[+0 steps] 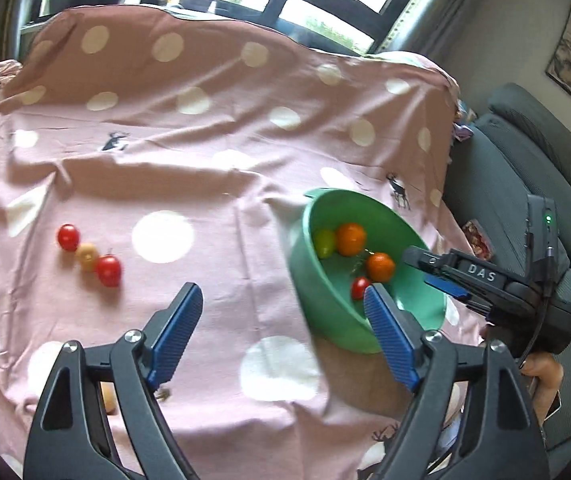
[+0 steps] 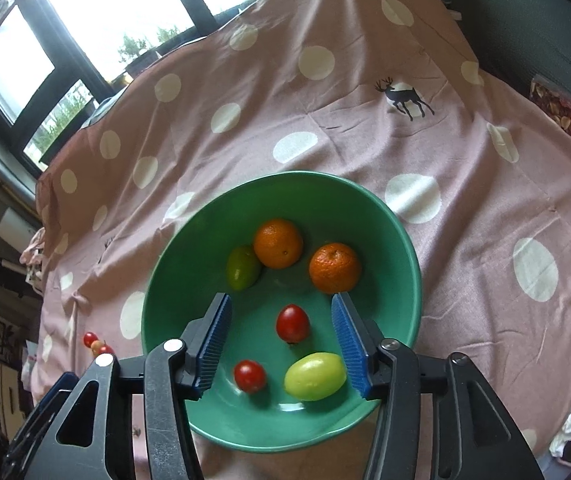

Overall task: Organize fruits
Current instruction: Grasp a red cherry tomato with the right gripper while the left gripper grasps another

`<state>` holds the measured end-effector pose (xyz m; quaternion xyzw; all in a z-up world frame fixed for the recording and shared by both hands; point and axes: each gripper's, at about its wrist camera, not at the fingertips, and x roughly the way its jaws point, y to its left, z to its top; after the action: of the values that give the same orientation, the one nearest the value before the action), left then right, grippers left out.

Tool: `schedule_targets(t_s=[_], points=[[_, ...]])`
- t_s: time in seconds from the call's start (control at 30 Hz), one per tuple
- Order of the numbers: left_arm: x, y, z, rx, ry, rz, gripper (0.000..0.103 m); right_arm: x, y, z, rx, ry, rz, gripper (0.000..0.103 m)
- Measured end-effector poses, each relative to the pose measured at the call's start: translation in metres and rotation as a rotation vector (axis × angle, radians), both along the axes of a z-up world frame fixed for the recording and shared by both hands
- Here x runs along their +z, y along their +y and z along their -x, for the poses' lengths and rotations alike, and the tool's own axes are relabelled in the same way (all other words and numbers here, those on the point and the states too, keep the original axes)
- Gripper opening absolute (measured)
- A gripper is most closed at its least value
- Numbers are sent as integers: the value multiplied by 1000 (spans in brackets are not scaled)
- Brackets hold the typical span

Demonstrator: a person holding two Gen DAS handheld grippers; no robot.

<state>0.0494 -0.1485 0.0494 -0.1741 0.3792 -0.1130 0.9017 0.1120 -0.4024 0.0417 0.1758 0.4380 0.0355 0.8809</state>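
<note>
My right gripper (image 2: 281, 340) hangs over the green bowl (image 2: 165, 280), jaws apart, nothing gripped; a red tomato (image 2: 292, 323) sits on the bowl floor between the fingers, free of both pads. Just nearer me lie a second red tomato (image 2: 250, 376) and a yellow-green oval fruit (image 2: 314, 376). Farther in the bowl: two oranges (image 2: 278, 243) and a darker green fruit (image 2: 242, 267). So six pieces look already sorted into the bowl.

My left gripper (image 1: 281, 304) is wide open and empty, over the pink dotted cloth (image 1: 205, 152) beside the bowl's left rim.

Left to do, I judge: a touching row of three on the cloth well left of the bowl, red tomato (image 1: 68, 237), yellowish one (image 1: 88, 257), red tomato (image 1: 108, 270). Something tan (image 1: 108, 399) peeks out behind my left finger; can't tell what. Roughly two thirds done; left side likely goes for that row next.
</note>
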Motion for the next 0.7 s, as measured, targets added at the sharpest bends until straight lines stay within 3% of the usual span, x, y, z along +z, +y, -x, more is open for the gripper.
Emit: schedule_targets(t_s=[0.1, 0.2, 0.27, 0.5, 0.7], points=[[-4, 30, 9, 48, 11, -18, 86, 3, 12, 0, 13, -16, 2, 58], [-7, 54, 10, 106, 16, -102, 86, 4, 25, 1, 41, -33, 4, 59], [-9, 75, 6, 156, 1, -118, 86, 5, 33, 2, 52, -46, 5, 60], [-42, 152, 5, 317, 37, 24, 86, 5, 67, 5, 98, -88, 42, 65], [-49, 170, 3, 362, 76, 54, 85, 4, 98, 7, 179, -107, 35, 65]])
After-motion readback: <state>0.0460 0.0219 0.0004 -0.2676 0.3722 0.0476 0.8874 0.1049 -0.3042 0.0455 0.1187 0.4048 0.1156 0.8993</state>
